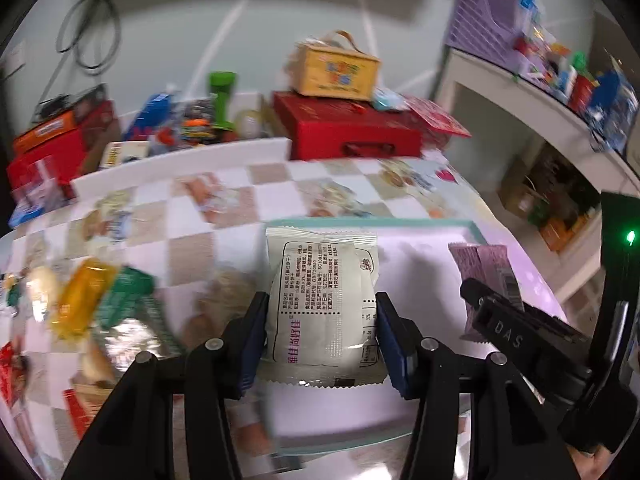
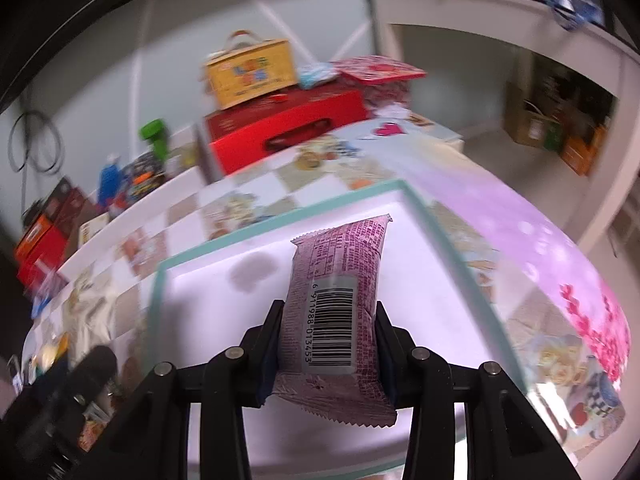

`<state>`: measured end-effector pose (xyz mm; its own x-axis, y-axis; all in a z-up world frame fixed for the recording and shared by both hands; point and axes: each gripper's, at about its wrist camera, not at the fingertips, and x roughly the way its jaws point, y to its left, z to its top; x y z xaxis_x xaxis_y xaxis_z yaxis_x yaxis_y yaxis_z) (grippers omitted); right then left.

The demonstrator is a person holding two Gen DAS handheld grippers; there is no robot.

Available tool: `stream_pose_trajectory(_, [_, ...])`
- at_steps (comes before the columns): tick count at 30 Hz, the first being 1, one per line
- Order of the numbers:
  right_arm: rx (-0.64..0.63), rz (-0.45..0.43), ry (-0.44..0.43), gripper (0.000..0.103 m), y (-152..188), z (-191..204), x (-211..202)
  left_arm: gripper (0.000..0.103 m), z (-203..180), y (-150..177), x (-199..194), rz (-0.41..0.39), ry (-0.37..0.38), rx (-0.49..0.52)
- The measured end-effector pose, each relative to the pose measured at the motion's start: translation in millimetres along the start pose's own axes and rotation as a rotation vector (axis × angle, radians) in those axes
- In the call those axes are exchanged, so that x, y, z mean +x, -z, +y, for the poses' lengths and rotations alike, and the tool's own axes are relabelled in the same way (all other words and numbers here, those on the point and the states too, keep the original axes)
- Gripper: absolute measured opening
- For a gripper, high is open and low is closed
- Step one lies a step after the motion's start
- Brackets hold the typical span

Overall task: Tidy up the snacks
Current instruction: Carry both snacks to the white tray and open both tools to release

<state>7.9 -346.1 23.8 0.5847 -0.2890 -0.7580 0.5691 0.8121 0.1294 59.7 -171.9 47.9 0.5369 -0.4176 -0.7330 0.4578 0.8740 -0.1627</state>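
Observation:
My left gripper is shut on a cream snack packet with printed text, held above the white tray with a teal rim. In the right wrist view my right gripper is shut on a pink snack packet with a barcode, over the same tray. The right gripper and its pink packet also show at the right of the left wrist view. A pile of loose snacks, orange, green and silver, lies on the checked tablecloth to the left.
At the table's back stand a red case with a yellow handled box on top, a green bottle, more red boxes and a white foam strip. A white shelf unit with packets stands to the right.

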Motion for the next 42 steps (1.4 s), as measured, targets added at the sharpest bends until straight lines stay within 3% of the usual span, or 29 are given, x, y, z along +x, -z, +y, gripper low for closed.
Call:
stream_pose_trajectory(6, [0.068,0.019,0.038,0.044,0,-33,9,0.054,-31,14,31,0.062,0.033,0.063])
stream_pose_trajectory(16, [0.091,0.08,0.038,0.044,9,-47,27,0.054,-39,30,62,0.13,0.004,0.088])
stream_pose_trajectory(25, [0.084,0.079,0.022,0.045,10,-42,27,0.054,-44,32,66,0.14,-0.001,0.115])
stream_pose_trajectory(30, [0.08,0.08,0.02,0.045,8,-41,25,0.063,-43,28,59,0.129,0.003,0.109])
stream_pose_trajectory(37, [0.068,0.076,0.019,0.045,7,-38,22,0.063,-39,24,52,0.115,-0.004,0.098])
stream_pose_trajectory(39, [0.063,0.075,0.021,0.056,7,-37,22,0.073,-36,23,52,0.117,-0.014,0.086])
stream_pose_trajectory(40, [0.062,0.071,0.023,0.074,7,-37,21,0.078,-34,22,51,0.115,-0.019,0.078])
stream_pose_trajectory(41, [0.064,0.059,0.028,0.083,6,-37,20,0.089,-31,21,51,0.108,-0.029,0.063])
stream_pose_trajectory(42, [0.061,0.051,0.035,0.083,6,-37,18,0.092,-27,20,50,0.099,-0.043,0.046])
